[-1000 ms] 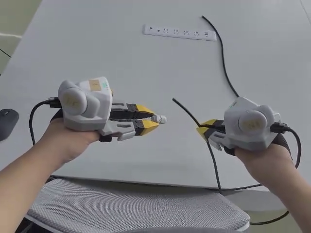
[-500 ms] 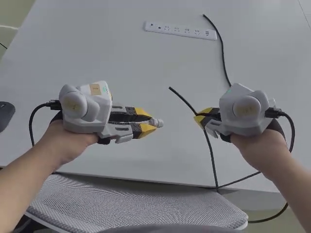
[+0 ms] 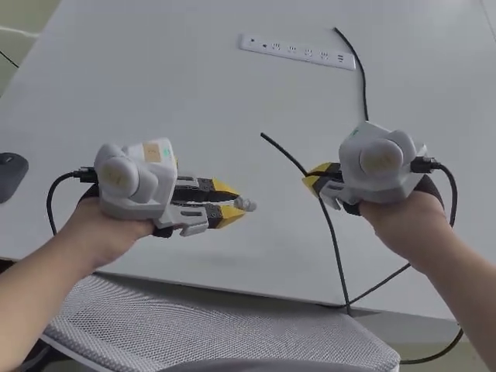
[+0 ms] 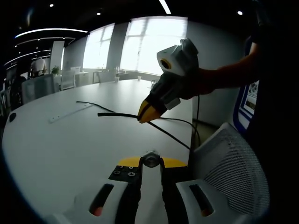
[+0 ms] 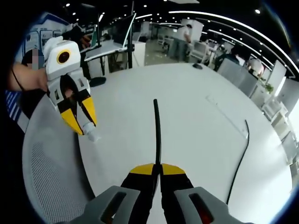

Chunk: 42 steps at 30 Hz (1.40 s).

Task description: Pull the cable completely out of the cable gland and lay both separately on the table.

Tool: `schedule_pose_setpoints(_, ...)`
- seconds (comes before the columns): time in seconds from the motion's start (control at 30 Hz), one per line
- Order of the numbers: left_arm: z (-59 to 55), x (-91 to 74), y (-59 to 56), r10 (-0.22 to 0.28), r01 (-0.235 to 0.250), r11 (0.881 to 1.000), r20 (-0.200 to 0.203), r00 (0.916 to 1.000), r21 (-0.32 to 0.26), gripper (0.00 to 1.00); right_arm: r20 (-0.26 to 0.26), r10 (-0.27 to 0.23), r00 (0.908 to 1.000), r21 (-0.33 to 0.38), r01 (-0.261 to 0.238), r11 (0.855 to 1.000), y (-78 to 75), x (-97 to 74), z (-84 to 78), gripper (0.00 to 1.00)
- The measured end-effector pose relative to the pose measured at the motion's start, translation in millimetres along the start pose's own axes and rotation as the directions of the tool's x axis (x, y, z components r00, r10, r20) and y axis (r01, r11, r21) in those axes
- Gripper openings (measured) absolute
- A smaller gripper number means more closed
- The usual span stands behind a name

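In the head view the left gripper [image 3: 231,208] has its jaws nearly closed on the small grey cable gland [image 3: 245,204], which sticks out of the tips toward 3 o'clock, over the near part of the white table [image 3: 155,85]. The right gripper [image 3: 313,180], at 3 o'clock from the gland and apart from it, pinches the black cable [image 3: 285,156]; its free end points toward 10 o'clock and the rest hangs toward 6 o'clock past the table edge. A white power strip [image 3: 301,52] lies at 12 o'clock.
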<state>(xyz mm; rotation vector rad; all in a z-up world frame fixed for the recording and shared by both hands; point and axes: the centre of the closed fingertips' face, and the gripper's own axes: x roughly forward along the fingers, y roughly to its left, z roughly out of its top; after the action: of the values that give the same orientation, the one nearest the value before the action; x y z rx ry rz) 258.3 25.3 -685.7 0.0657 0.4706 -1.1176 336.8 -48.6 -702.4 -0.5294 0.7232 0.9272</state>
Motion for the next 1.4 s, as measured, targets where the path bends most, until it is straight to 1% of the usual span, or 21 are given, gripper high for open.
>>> schedule_pose_setpoints(0.3,-13.0,-8.1,2.2,0.005,-0.005,1.0,-0.006,1.0,-0.006,0.15,-0.012,0.02,0.9997,-0.038,-0.02,0.999,-0.7,18.5,13.6,0.0)
schedule_pose_setpoints(0.37,-16.7,-9.5,3.7,0.008,-0.008,1.0,-0.007,0.9999,-0.017,0.15,-0.013,0.026,0.9996,-0.043,-0.026,0.999,-0.3,23.2,17.2,0.0)
schedule_pose_setpoints(0.53,-23.3,-12.3,5.5,0.011,-0.011,0.999,-0.007,0.9999,-0.031,0.15,-0.018,0.044,0.9989,-0.059,-0.045,0.997,2.6,36.1,26.7,0.0)
schedule_pose_setpoints(0.67,-29.2,-13.6,6.3,0.007,-0.007,0.999,-0.014,0.9999,-0.033,0.15,-0.023,0.058,0.9981,-0.076,-0.059,0.995,5.4,47.7,33.3,0.0)
schedule_pose_setpoints(0.83,-36.6,-16.1,9.9,0.01,-0.011,0.999,-0.019,0.9998,-0.04,0.15,-0.024,0.083,0.9962,-0.115,-0.086,0.99,13.3,62.5,44.8,0.0)
schedule_pose_setpoints(0.9,-39.4,-17.6,12.8,0.021,-0.022,0.999,-0.02,0.9996,-0.042,0.15,-0.024,0.093,0.9954,-0.124,-0.096,0.988,16.1,68.5,48.2,0.0)
schedule_pose_setpoints(1.2,-52.6,-24.3,19.5,0.029,-0.03,0.998,-0.032,0.9991,-0.061,0.15,-0.034,0.142,0.9894,-0.179,-0.145,0.973,31.1,97.5,59.9,0.0)
schedule_pose_setpoints(1.3,-57.1,-26.2,22.3,0.033,-0.035,0.997,-0.037,0.9988,-0.064,0.15,-0.033,0.164,0.9859,-0.189,-0.167,0.968,37.9,107.6,64.2,0.0)
schedule_pose_setpoints(1.37,-59.8,-26.8,23.6,0.033,-0.035,0.997,-0.044,0.9985,-0.062,0.15,-0.045,0.178,0.983,-0.198,-0.184,0.963,43.0,115.3,64.8,0.0)
schedule_pose_setpoints(1.4,-61.3,-26.9,24.2,0.031,-0.034,0.998,-0.049,0.9983,-0.06,0.16,-0.041,0.189,0.9811,-0.204,-0.193,0.96,46.1,119.6,66.7,0.0)
